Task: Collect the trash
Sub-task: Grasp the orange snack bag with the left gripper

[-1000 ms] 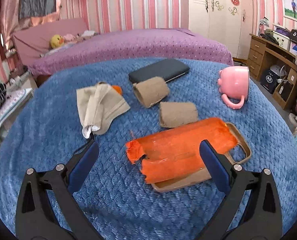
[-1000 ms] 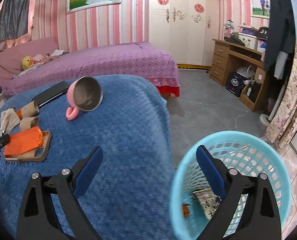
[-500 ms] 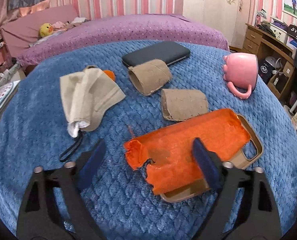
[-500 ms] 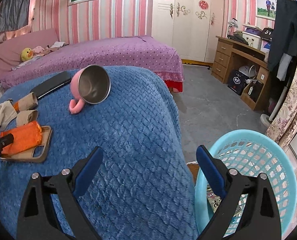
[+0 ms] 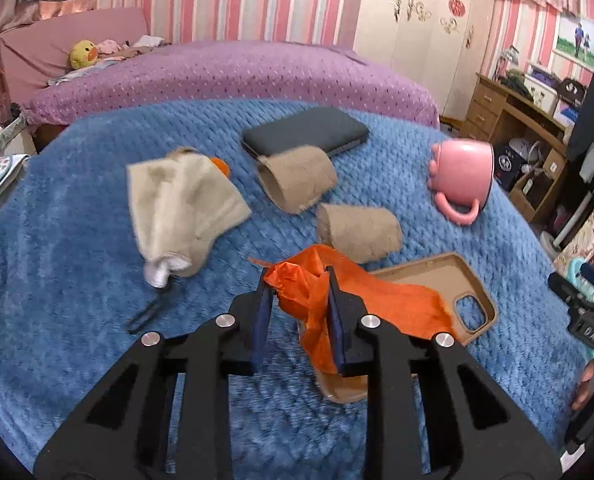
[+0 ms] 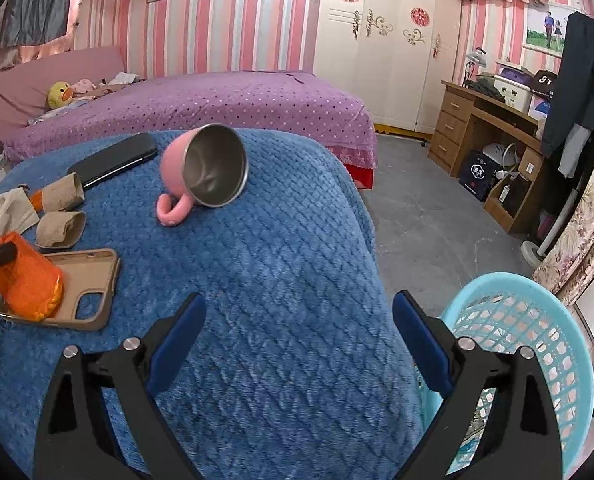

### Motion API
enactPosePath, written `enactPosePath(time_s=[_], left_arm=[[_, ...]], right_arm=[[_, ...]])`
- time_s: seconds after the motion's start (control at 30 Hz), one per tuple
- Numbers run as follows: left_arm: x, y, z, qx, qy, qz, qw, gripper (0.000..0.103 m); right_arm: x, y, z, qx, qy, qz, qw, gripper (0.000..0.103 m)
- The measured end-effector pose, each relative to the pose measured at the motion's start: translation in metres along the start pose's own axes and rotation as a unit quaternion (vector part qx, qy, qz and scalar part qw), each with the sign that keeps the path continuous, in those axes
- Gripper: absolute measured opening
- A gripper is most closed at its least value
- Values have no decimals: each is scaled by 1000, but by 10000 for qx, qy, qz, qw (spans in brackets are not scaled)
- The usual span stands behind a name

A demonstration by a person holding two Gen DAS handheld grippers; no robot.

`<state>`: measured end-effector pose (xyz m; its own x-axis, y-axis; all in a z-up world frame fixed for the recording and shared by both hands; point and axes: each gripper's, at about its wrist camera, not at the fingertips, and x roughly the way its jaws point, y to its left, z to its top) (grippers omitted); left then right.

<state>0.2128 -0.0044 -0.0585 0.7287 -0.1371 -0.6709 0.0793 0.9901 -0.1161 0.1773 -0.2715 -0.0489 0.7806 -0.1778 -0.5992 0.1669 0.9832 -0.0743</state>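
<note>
My left gripper is shut on a crumpled orange wrapper and lifts its near end off a tan phone case. The wrapper also shows at the left of the right wrist view, with the left gripper's tip on it. Two brown cardboard tubes lie just beyond on the blue blanket. My right gripper is open and empty over the blanket's right side, beside a light blue mesh basket on the floor.
A beige cloth, a dark phone and a tipped pink mug lie on the blue blanket. A purple bed is behind. A wooden desk stands at the right.
My left gripper moved forward, closed on the orange wrapper and bunched it up off the phone case. My right gripper shifted left, away from the basket, still open.
</note>
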Motion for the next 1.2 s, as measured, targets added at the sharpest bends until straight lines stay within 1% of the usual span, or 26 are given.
enactPosePath(time_s=[0.17,0.37,0.5,0.6,0.7,0.77,0.87,0.97,1.13,1.2], left_arm=[[-21,30,7,-340,-217,61,9992,24],[-43,64,13,-448,-479,465,9968,24],[-54,88,19,-479,-645,841,9932,24],[-59,106,22,-662,-714,876,9914,24],[-59,115,22,-778,-725,942,9899,24],[-56,116,21,-697,-706,1160,9883,24],[-55,121,23,-651,-671,1371,9861,24],[-55,131,21,-750,-635,1396,9853,24],[-52,142,20,-914,-530,1440,9839,24],[-51,143,20,-932,-502,1455,9837,24]], right_arm=[[-6,21,3,-29,-89,185,9998,92],[-11,56,3,-300,-98,432,9986,92],[-15,81,8,-559,-154,566,9967,92],[-15,103,13,-752,-149,658,9949,92],[-9,126,19,-828,-92,808,9932,92],[-3,142,23,-829,-44,959,9919,92],[5,164,27,-934,26,1074,9898,92],[13,182,33,-1062,70,1110,9881,92],[27,195,43,-1146,211,1207,9858,91],[34,198,45,-1189,303,1246,9846,82]])
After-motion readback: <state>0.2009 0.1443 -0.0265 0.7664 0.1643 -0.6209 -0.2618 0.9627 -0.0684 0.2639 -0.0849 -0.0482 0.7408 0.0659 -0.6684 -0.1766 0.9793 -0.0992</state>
